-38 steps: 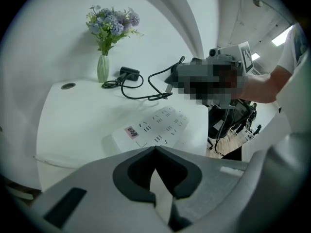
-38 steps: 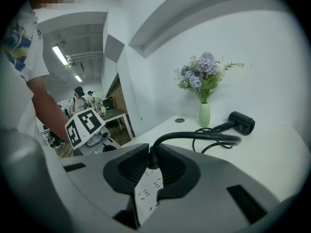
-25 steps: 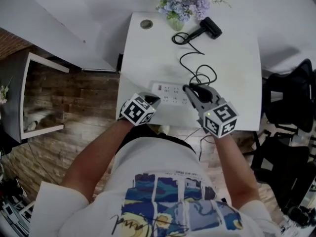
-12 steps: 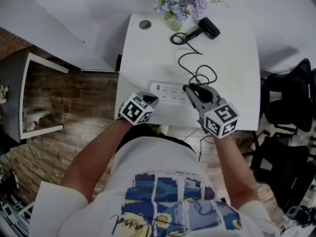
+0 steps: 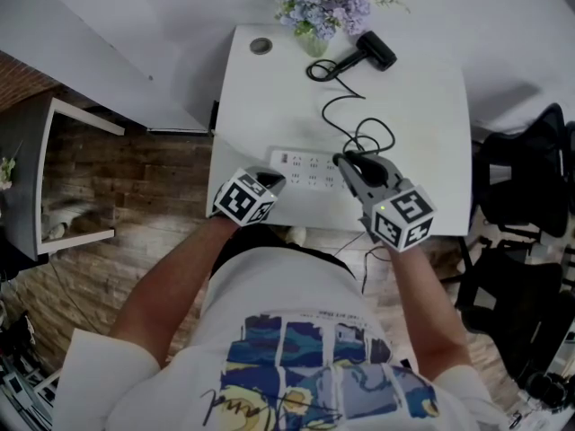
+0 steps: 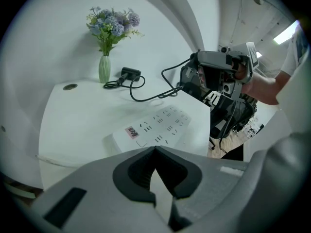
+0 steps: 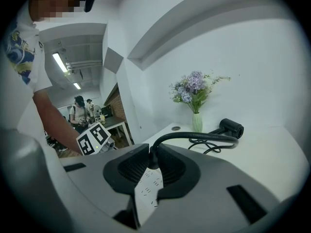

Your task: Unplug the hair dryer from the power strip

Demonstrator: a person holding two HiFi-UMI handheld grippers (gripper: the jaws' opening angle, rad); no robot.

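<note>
Almost nothing is changed against the earlier head views: both grippers are kept where they were, and only the whole scene is slid slightly in frame. The plug (image 7: 152,159) is pinched at the tips of the right gripper (image 5: 345,163), jaws narrowed onto it, with the black cord (image 5: 346,106) arching out of them. From the left gripper view the right gripper is seen raised clear of the power strip (image 5: 304,171). No socket on the strip is seen occupied, so the plug is judged already out. The cord is looped on the table (image 5: 422,133) and is run back to the hair dryer (image 5: 377,50). The dryer is laid at the far edge, just beside the vase of flowers (image 5: 316,16). The left gripper (image 5: 272,180) is parked at the strip's near left end, jaw tips brought together, nothing between them. Contact with the strip cannot be told.

Risks, as judged:
- The grip is taken only at the jaw tips, so the plug could be dropped back onto the strip or table if the hand is swung.
- If the plug is carried far toward the person, the slack in the loop is used up and the dryer could be dragged, with the vase knocked over.
- The strip is not visibly pinned, so it could be shoved off the near edge if bumped.
</note>
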